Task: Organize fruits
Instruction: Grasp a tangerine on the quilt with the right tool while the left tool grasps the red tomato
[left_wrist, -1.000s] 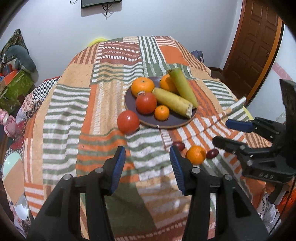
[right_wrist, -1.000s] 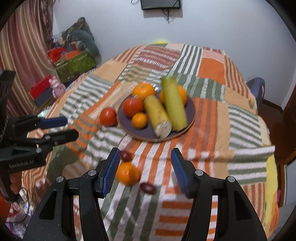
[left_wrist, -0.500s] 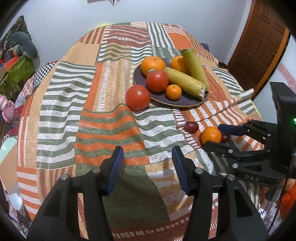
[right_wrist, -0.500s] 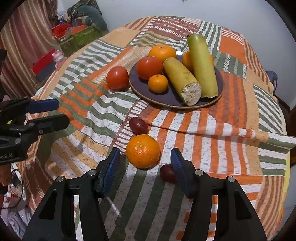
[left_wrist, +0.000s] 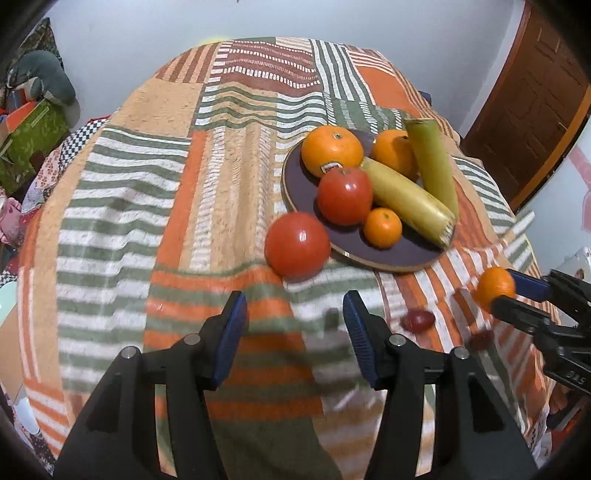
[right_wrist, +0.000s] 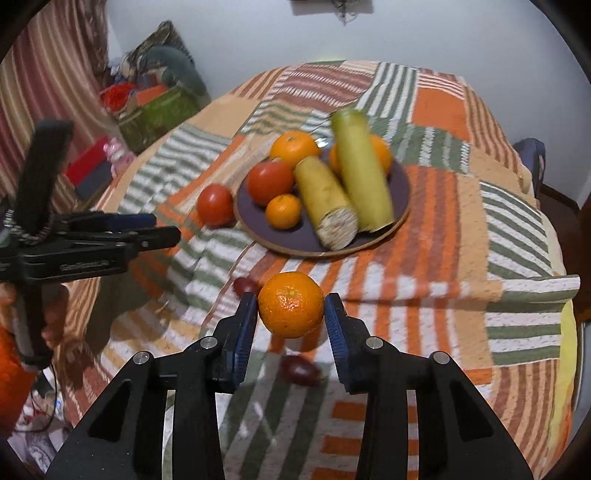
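My right gripper (right_wrist: 291, 308) is shut on an orange (right_wrist: 291, 304) and holds it above the cloth; it also shows in the left wrist view (left_wrist: 494, 283). A dark plate (left_wrist: 388, 254) carries two oranges, a tomato, a small mandarin (left_wrist: 382, 227) and two long yellow-green stalks (left_wrist: 406, 201). A loose tomato (left_wrist: 297, 244) lies on the cloth beside the plate's left rim. My left gripper (left_wrist: 295, 321) is open and empty, just in front of that tomato. Two small dark red fruits (right_wrist: 300, 370) (right_wrist: 245, 285) lie on the cloth under my right gripper.
The table is covered by a striped patchwork cloth (left_wrist: 147, 221) that drapes over its edges. Boxes and bags (right_wrist: 155, 110) sit on the floor to the left, near a striped curtain. A brown door (left_wrist: 528, 110) stands at the right.
My right gripper has closed on the orange and lifted it off the cloth. My left gripper has moved forward towards the loose tomato.
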